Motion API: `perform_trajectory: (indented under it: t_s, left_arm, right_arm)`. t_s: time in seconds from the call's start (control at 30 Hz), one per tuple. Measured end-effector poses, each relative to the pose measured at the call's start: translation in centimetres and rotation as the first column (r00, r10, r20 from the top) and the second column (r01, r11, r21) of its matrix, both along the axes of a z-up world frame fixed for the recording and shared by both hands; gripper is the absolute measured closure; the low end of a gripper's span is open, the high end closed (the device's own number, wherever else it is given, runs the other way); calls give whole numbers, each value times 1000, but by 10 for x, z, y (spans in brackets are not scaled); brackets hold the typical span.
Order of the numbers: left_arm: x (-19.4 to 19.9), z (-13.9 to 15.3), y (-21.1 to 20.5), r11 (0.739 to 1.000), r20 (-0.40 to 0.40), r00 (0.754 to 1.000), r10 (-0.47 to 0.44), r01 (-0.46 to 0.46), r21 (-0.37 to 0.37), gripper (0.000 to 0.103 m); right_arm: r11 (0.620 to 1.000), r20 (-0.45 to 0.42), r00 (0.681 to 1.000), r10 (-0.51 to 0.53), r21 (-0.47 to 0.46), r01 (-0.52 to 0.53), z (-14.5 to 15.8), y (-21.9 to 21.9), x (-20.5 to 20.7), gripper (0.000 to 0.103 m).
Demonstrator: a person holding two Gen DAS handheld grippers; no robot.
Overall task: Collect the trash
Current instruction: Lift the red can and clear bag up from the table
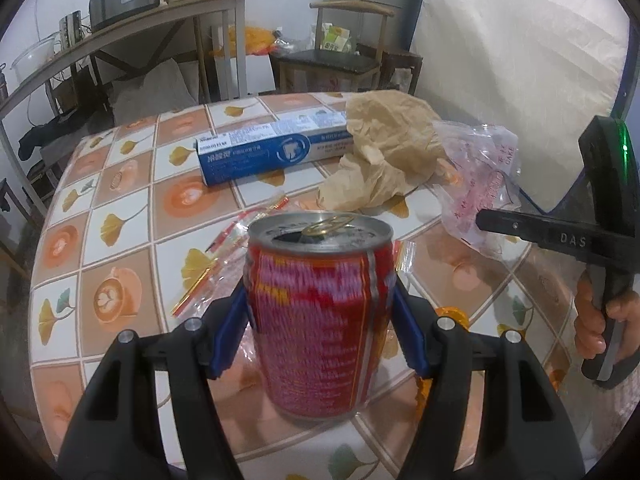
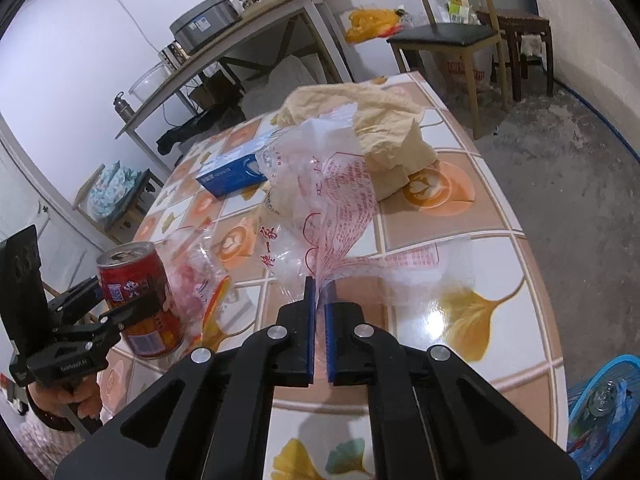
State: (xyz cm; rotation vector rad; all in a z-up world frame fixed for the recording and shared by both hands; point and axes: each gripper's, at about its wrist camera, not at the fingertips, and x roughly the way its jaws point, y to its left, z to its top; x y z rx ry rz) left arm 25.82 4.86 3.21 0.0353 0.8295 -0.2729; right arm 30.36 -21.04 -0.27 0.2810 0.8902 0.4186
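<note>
Left tongs (image 1: 320, 320) clamp the can (image 1: 318, 312) by its sides, upright so dregs stay in | right tongs (image 2: 319, 320) pinch the bag (image 2: 320, 208) by its edge | paper (image 1: 384, 148), box (image 1: 272, 144) wait on bench (image 1: 120, 216)

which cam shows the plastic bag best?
Right wrist: the plastic bag sits centre frame, pinched in the right hand-held gripper, its red print legible. The left wrist view shows only a crumpled part of it at the right edge.
</note>
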Motion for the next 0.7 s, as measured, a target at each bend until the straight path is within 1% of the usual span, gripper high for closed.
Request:
perform_trajectory:
  t_s: [0.23, 0.4, 0.57, 0.7]
  left_arm:
    - [-15, 14, 5, 1000, 37, 999, 3, -3, -15, 41]
    - [-26, 27, 6, 1000, 68, 998, -1, 3, -28, 41]
    - [-38, 43, 0, 999, 106, 994, -21, 25, -36, 41]
    - [-47, 57, -12, 997, 139, 989, -50, 57, -46, 41]
  right_arm:
    - [1000, 48, 999, 0, -1, 0, 16, -7, -21, 99]
    - [1000, 83, 997, -3, 17, 2, 31, -13, -35, 99]
    - [999, 118, 993, -10, 33, 6, 44, -20, -52, 99]
    - [998, 153, 988, -34, 54, 26, 56, -34, -67, 99]
